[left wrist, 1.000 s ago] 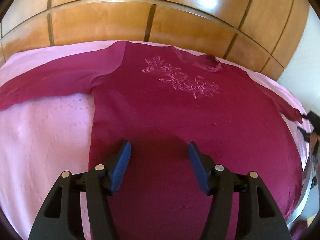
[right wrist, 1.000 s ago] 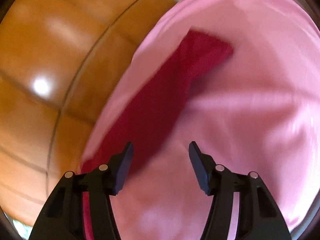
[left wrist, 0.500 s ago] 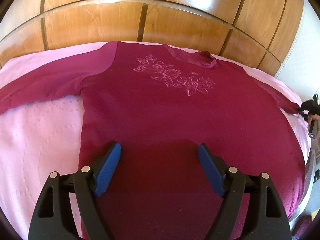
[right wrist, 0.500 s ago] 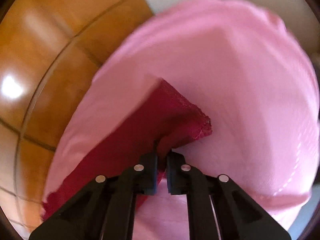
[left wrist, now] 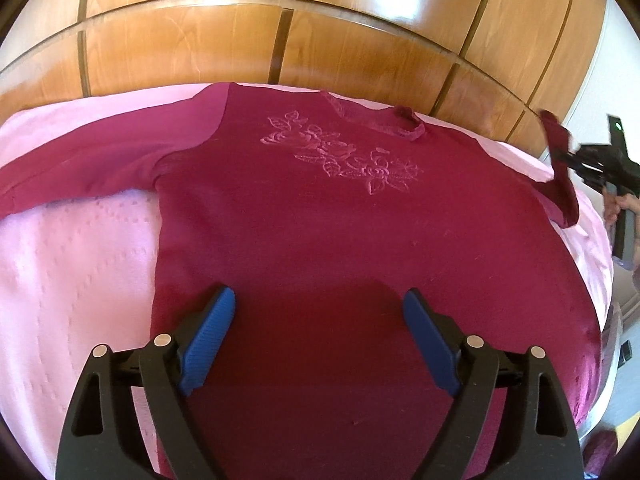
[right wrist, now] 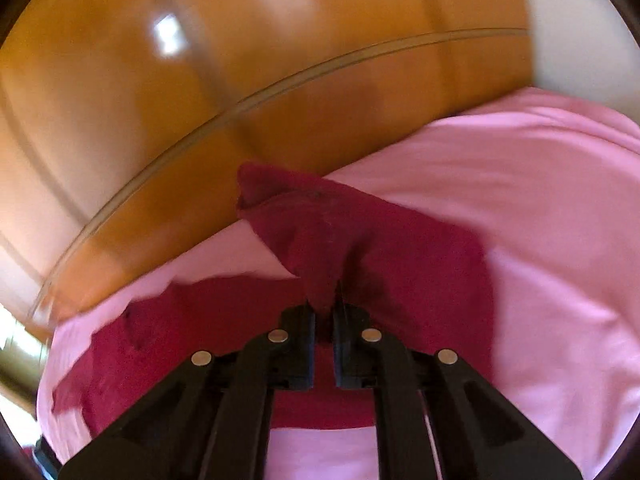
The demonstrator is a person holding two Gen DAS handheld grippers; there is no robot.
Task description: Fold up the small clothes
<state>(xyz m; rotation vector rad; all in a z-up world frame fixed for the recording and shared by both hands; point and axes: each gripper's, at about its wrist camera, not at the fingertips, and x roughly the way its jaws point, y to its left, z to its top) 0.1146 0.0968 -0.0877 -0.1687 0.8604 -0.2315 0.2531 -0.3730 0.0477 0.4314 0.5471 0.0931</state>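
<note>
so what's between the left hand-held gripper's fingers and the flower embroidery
Only plain maroon sweater cloth lies between the open left hand-held gripper and the embroidery, as the left wrist view shows.

One maroon sweater (left wrist: 320, 240) lies on one pink bedspread (left wrist: 72, 264); two grippers, left (left wrist: 319, 336) and right (right wrist: 324, 316); seemingly one wooden headboard (left wrist: 320, 40) behind the sweater.

Glaring in white patches off the polished wooden panelling (left wrist: 360, 52). Casting a soft shadow of the left gripper (left wrist: 319, 312) onto the maroon sweater (left wrist: 360, 232). Bending and darkening toward the circular fisheye edges. Smearing with motion blur across the right wrist view, especially the panelling.
</note>
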